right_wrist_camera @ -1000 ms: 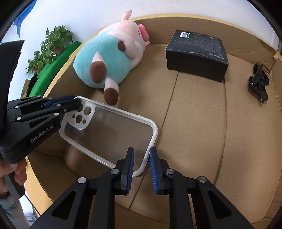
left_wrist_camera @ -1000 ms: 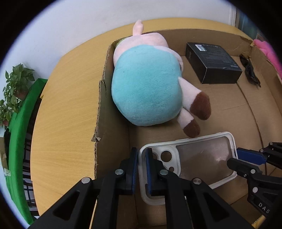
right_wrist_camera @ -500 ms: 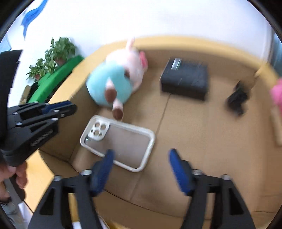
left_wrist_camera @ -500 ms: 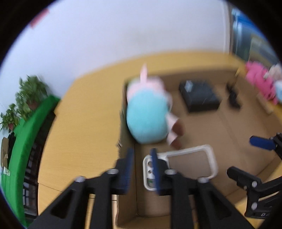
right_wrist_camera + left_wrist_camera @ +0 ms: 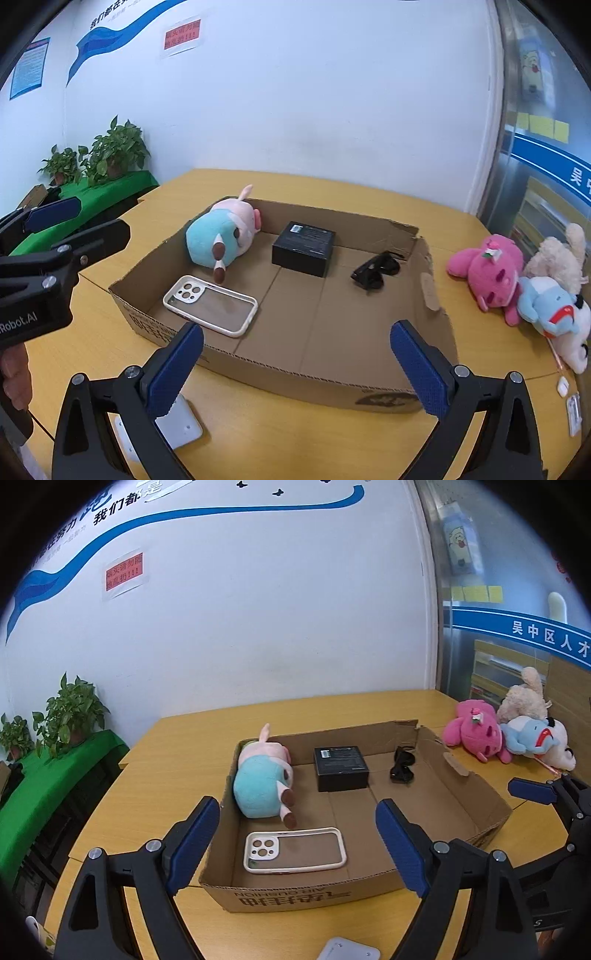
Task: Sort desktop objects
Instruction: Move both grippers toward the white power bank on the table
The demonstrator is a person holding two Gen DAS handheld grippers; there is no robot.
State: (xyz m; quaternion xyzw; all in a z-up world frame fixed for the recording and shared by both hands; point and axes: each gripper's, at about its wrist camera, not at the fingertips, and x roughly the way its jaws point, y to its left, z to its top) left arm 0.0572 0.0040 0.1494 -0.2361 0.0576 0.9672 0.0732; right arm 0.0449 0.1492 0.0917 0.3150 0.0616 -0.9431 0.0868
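Pink plush toy lies on the wooden table outside the shallow cardboard box, nearer the wide-open right gripper; left gripper gapes empty too.

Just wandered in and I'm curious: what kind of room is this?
Probably an office or meeting room. A wooden table stands by a white wall with a blue painted slogan, a red paper notice and potted plants on a side shelf.
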